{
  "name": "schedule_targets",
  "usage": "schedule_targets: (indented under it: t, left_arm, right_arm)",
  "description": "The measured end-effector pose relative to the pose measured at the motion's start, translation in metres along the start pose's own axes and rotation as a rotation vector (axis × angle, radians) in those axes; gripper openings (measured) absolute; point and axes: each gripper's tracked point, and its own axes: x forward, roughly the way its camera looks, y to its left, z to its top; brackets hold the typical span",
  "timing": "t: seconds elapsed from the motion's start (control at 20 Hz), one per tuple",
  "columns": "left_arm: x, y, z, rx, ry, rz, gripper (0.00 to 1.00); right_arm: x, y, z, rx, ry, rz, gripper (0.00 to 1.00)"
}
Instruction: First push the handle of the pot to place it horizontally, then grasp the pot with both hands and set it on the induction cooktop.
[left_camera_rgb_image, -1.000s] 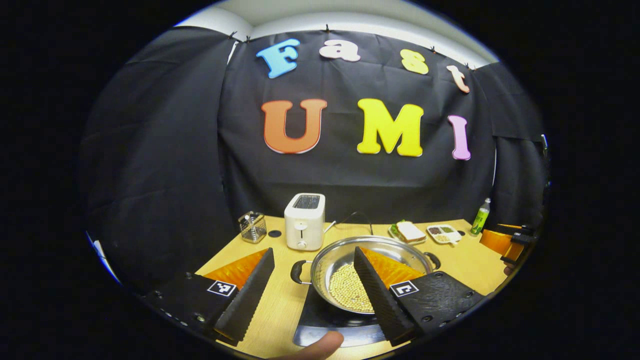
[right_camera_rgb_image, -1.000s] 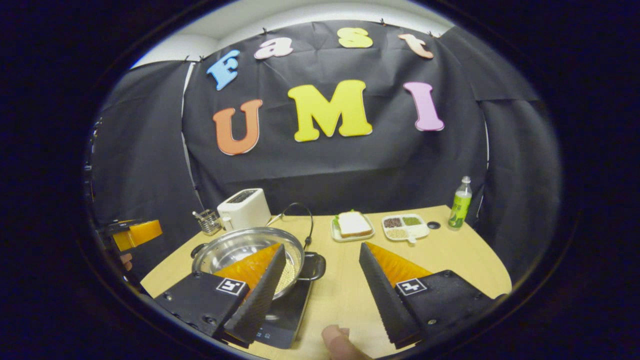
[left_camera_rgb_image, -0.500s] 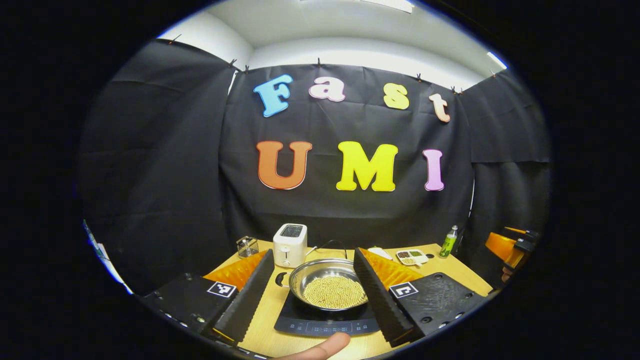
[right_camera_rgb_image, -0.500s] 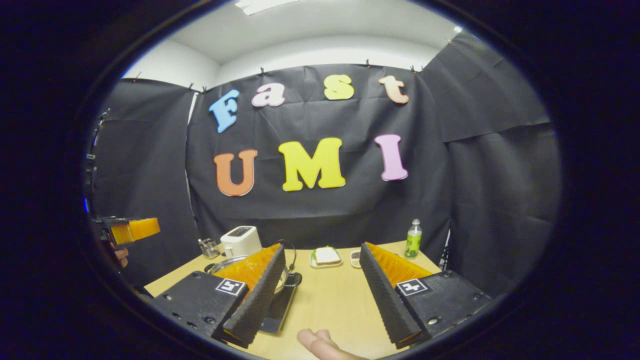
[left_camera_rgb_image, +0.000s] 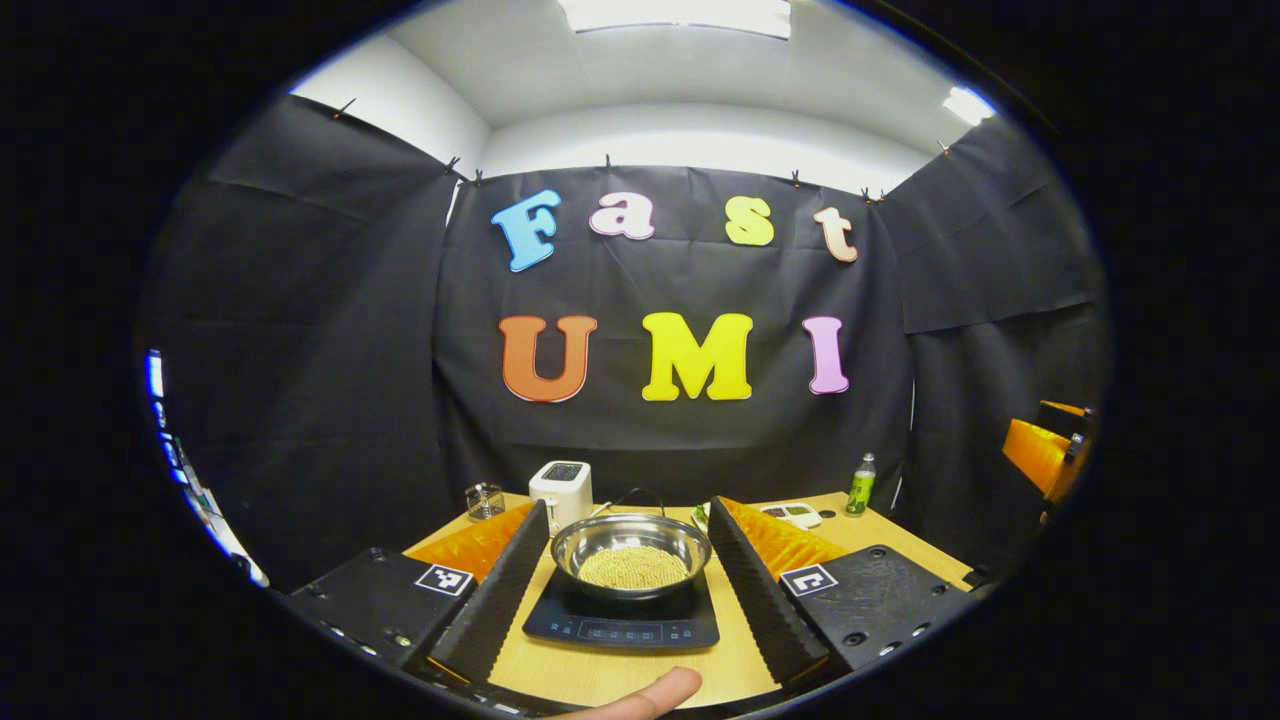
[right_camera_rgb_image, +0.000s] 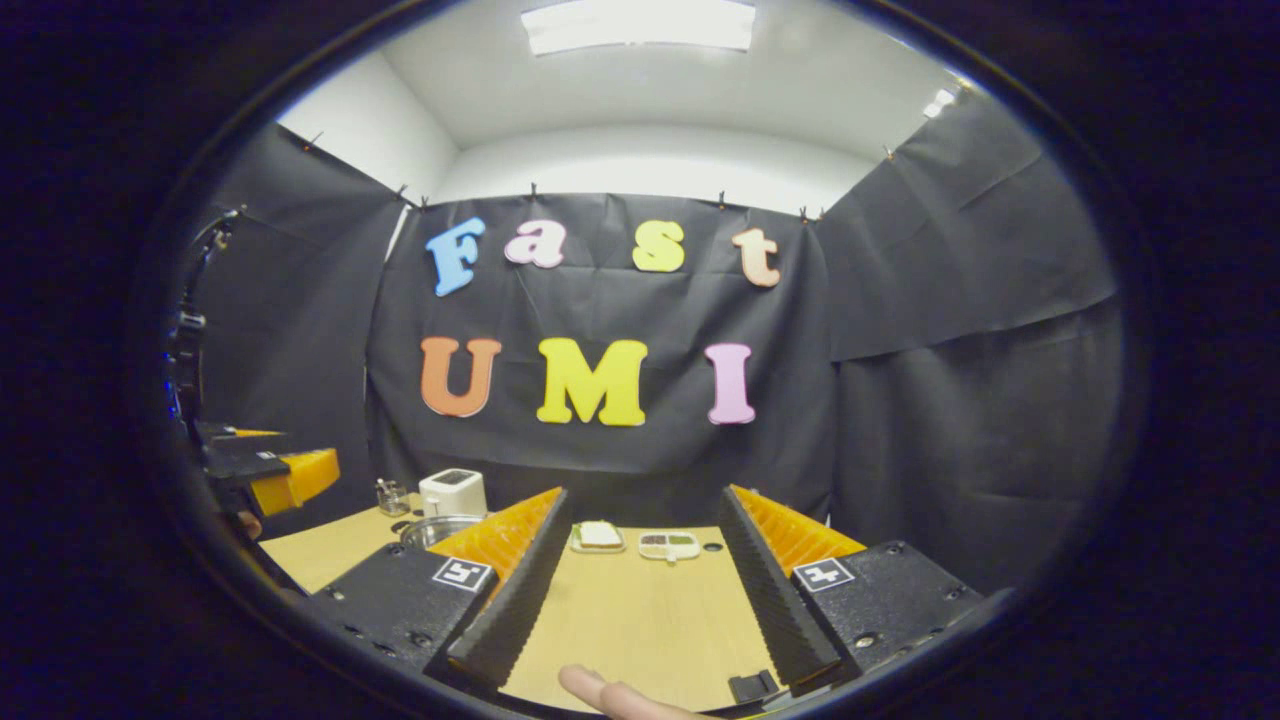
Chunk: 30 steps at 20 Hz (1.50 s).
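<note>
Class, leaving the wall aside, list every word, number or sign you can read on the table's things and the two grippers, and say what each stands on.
Cooktop: front panel markings, too small to read.
Bottle: label too blurred to read.
Left gripper: square black-and-white tags, a pattern, no words.
Right gripper: the same kind of tags, no words.
Toaster: no writing that can be made out.

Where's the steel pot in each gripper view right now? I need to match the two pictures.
Left gripper view: the round steel pot, filled with pale beans, sits on the black induction cooktop, low centre, framed by this claw's two fingers.
Right gripper view: its rim peeks out low left, partly behind the nearer finger.
Shared landmark: the white toaster, just behind the pot.
</note>
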Motion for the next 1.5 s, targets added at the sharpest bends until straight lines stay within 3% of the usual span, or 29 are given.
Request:
schedule_targets:
  t: [0.2,0.35,0.6,0.65,0.7,1.0,1.5]
  left_arm:
    - [0.0,-0.002,-0.024,0.024,0.03,0.01,0.95]
    - [0.0,-0.008,-0.026,0.015,0.039,-0.013,0.96]
    - [-0.007,0.001,-0.016,0.007,-0.01,0.003,0.96]
    - [-0.008,0.0,-0.015,-0.004,-0.013,0.0,1.0]
    - [-0.01,0.001,-0.016,-0.009,-0.013,0.001,0.95]
    - [-0.015,-0.01,-0.017,0.009,-0.029,-0.044,0.95]
    - [-0.013,-0.008,-0.023,0.015,-0.02,-0.045,0.95]
  right_arm:
    - [-0.012,-0.014,-0.01,-0.015,-0.017,-0.039,0.96]
    - [-0.007,-0.01,-0.016,0.037,0.022,-0.006,0.96]
    - [0.0,-0.015,-0.024,0.062,0.05,-0.024,0.96]
    - [0.001,-0.014,-0.024,0.063,0.05,-0.022,0.96]
    - [0.001,-0.012,-0.024,0.064,0.051,-0.012,0.96]
    - [0.003,-0.008,-0.03,0.074,0.06,0.006,0.96]
    - [0.007,-0.014,-0.038,0.097,0.087,-0.005,0.96]
